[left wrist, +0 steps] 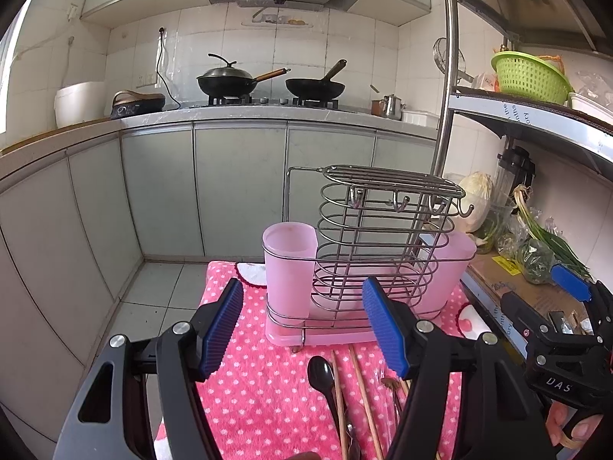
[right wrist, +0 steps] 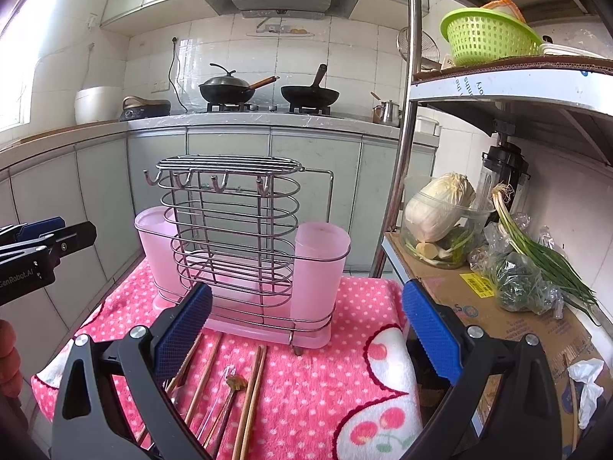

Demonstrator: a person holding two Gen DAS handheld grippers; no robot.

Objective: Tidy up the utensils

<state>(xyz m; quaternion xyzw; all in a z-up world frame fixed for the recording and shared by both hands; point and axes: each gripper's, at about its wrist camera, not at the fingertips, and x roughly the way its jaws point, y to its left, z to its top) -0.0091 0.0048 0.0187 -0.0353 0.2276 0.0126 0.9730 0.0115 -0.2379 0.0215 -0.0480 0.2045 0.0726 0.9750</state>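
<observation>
A wire utensil rack (left wrist: 377, 237) (right wrist: 233, 237) stands on a pink tray on a pink dotted towel (left wrist: 260, 383) (right wrist: 318, 375). It holds a small pink cup (left wrist: 289, 268) (right wrist: 320, 264) at one end and a wide pink cup (left wrist: 448, 268) (right wrist: 157, 249) at the other. In front lie a black spoon (left wrist: 323, 379), several wooden chopsticks (left wrist: 364, 395) (right wrist: 249, 395) and a small fork-like piece (right wrist: 235, 383). My left gripper (left wrist: 302, 329) is open and empty above them. My right gripper (right wrist: 306, 329) is open and empty, and also shows in the left wrist view (left wrist: 571, 283).
A metal shelf at the right holds a cabbage in a clear bowl (right wrist: 440, 211), green onions (right wrist: 536, 245), bagged greens and a green basket (right wrist: 486, 36). Kitchen cabinets (left wrist: 237, 188) and a stove with two woks (left wrist: 268, 82) lie behind. Tiled floor (left wrist: 153, 295) lies to the left.
</observation>
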